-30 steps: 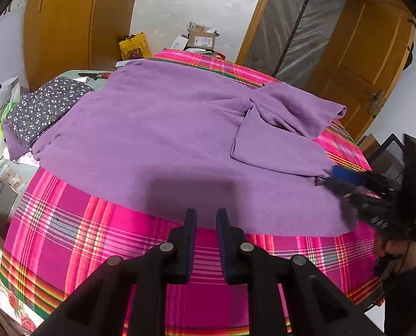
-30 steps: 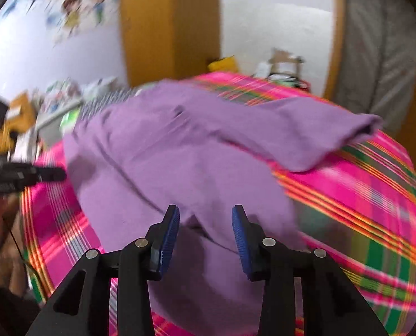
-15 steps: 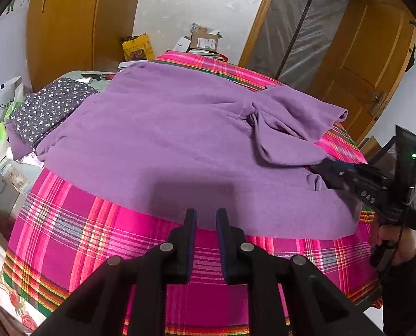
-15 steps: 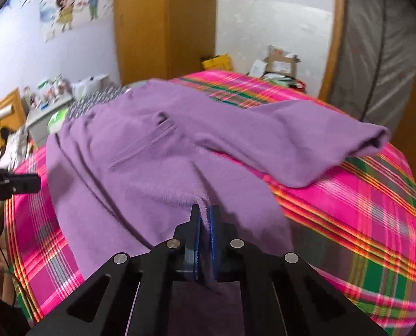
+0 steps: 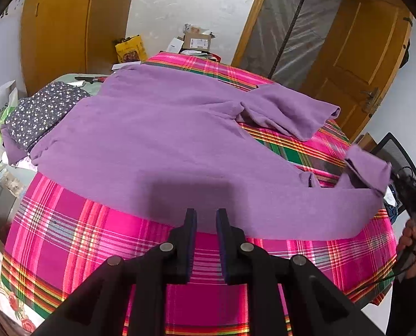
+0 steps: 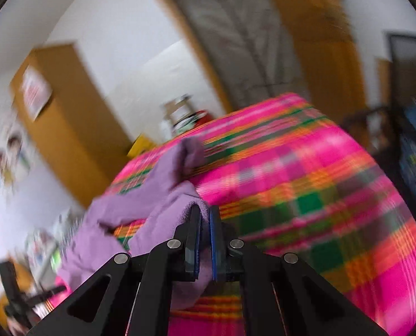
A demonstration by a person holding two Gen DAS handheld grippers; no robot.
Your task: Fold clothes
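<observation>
Pinching a corner of the purple garment (image 6: pixel 163 196) in the right gripper (image 6: pixel 205 240); pads pressed nearly together with cloth bunched between and hanging below them. Lifted off the plaid tablecloth (image 6: pixel 306 190), wrist view heavily blurred, so depth of bite not readable.

Left gripper (image 5: pixel 206 240) poised above the near hem, jaws a little apart, nothing between them, not touching cloth as far as can be told.

Garment itself spread across the middle of the table in the left view, body flat, one sleeve (image 5: pixel 289 112) folded inward at far right, near-right corner raised at the table edge beside the person's hand (image 5: pixel 412 238).

Risks, near to far:
- Thin bite on the raised corner; could slip out if pulled fast or sideways, dropping the flap short of its fold line.
- Near hem unpinned; drag from the right side could slide the whole body across the tablecloth and skew the fold. Left jaws too narrow to take a thick hem without widening first.
- Far-right sleeve already doubled over; flap landing on it would trap a lump.
- Left edge of garment lying against the dotted dark cloth (image 5: pixel 40 112); any sliding could pull that piece along or off the edge.
- Boxes (image 5: pixel 196 40) beyond the far edge, probably clear.
</observation>
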